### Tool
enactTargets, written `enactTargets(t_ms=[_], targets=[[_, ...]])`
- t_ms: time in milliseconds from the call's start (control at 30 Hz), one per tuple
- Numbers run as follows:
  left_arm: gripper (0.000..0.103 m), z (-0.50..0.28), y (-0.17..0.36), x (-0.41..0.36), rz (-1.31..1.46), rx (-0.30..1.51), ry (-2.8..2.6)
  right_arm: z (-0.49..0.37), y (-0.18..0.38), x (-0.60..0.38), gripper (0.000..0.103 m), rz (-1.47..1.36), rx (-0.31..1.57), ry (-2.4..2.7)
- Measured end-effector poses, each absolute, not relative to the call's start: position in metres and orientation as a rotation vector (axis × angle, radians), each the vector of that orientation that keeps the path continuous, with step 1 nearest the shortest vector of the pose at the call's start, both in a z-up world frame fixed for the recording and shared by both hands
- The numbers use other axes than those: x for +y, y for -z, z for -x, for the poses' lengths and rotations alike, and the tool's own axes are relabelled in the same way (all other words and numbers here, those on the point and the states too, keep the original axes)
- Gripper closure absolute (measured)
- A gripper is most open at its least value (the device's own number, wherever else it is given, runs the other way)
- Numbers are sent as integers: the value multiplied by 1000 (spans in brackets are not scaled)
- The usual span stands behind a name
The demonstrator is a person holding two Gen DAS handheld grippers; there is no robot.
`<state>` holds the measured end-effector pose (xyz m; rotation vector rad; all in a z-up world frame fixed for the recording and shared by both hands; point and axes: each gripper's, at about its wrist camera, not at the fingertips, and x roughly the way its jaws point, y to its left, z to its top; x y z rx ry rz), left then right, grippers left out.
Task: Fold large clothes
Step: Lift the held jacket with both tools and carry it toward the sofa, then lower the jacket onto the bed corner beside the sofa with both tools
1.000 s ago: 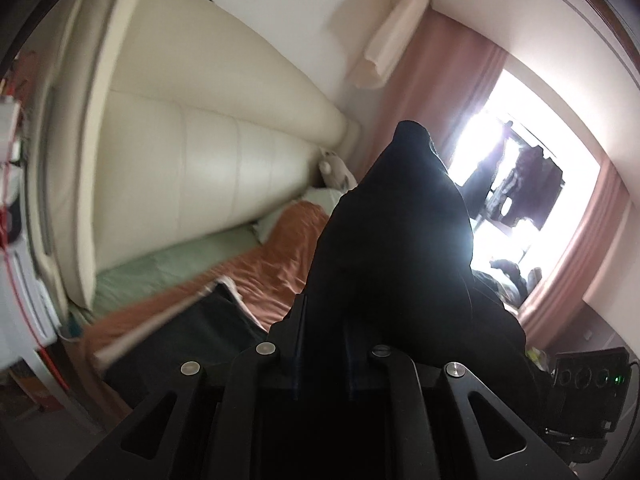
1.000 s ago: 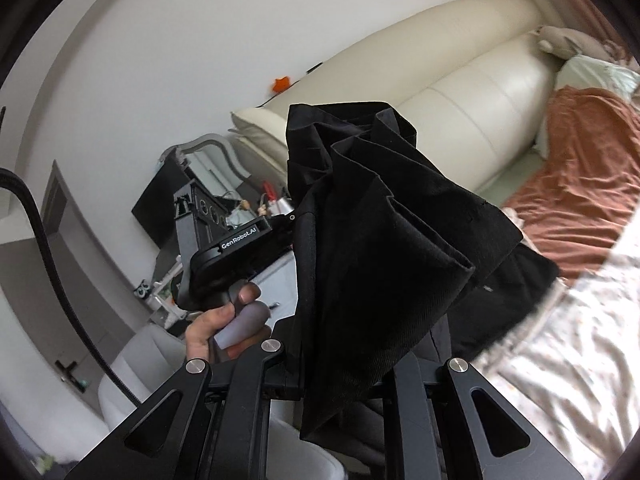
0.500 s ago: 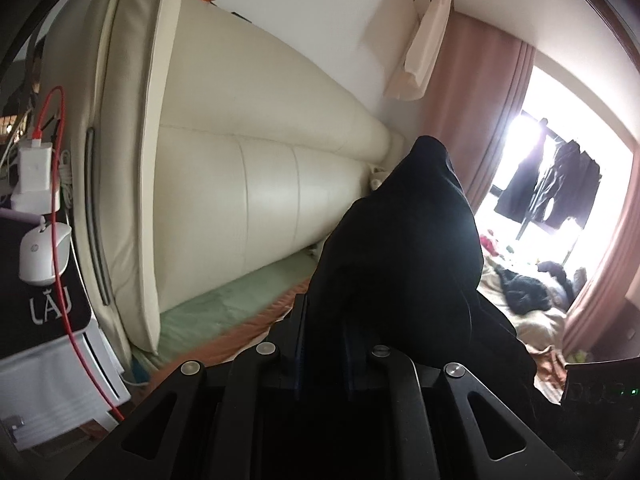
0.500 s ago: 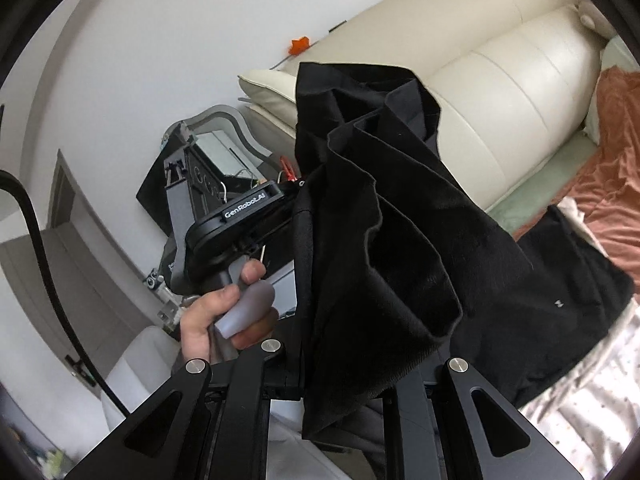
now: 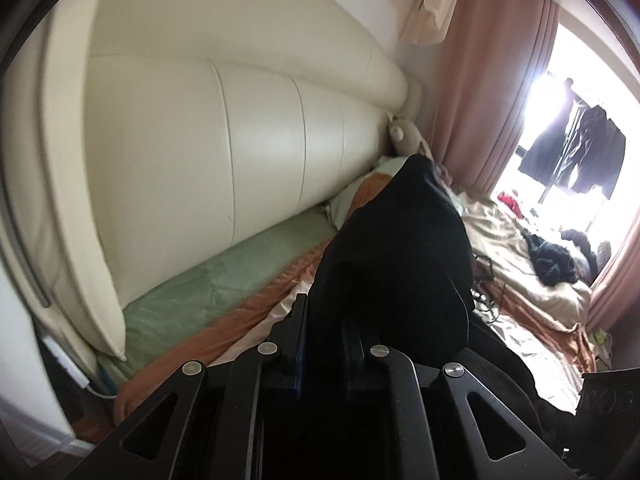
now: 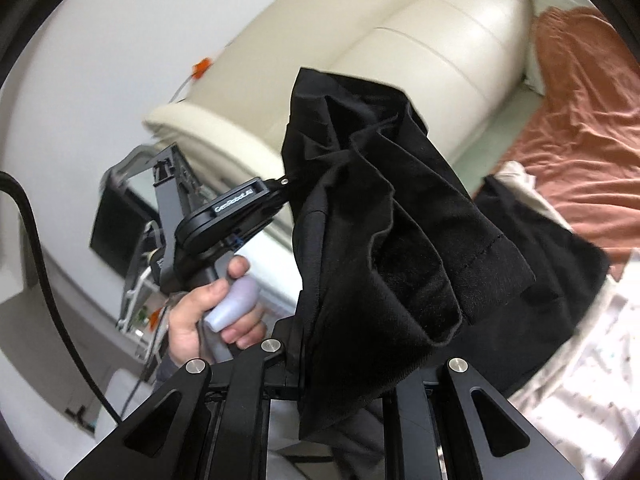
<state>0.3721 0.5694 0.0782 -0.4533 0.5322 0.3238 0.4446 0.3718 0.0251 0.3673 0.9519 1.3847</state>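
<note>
A large black garment (image 6: 384,240) hangs between both grippers, lifted above the bed. My left gripper (image 5: 324,316) is shut on a bunched edge of the garment (image 5: 400,264), which rises in a dark peak in front of the lens. My right gripper (image 6: 340,364) is shut on another bunch of the same cloth, whose folds and hem fill the middle of the right wrist view. The left gripper (image 6: 286,182) also shows there, held in a hand and pinching the cloth's upper left edge. The fingertips of both are hidden by cloth.
A cream padded headboard (image 5: 240,152) runs behind the bed. A rust-orange blanket (image 6: 580,152) and green sheet (image 5: 224,284) lie below. More dark clothes (image 5: 552,260) lie far down the bed near the window and pink curtain (image 5: 488,92). A black rack (image 6: 168,184) stands by the bedside.
Both grippers have swung with the garment: the left view has turned from the bedside table back toward the bed, and the garment's lower part now hangs lower over the blanket.
</note>
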Motion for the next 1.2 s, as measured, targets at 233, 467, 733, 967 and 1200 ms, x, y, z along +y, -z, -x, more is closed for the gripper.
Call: enactTargets(t_ms=[233, 467, 733, 967, 1200], targets=[[90, -431, -48, 581, 439, 613, -362, -504, 10, 379, 88, -440, 1007, -1305], [88, -443, -20, 592, 559, 686, -384, -543, 61, 385, 89, -421, 1064, -1209], [34, -351, -14, 563, 475, 691, -380, -573, 132, 377, 91, -495, 1177, -1120], [10, -267, 1, 560, 506, 656, -476, -574, 131, 378, 91, -470, 1169, -1107], [9, -205, 51, 567, 733, 594, -555, -576, 131, 382, 91, -445, 1162, -1081]])
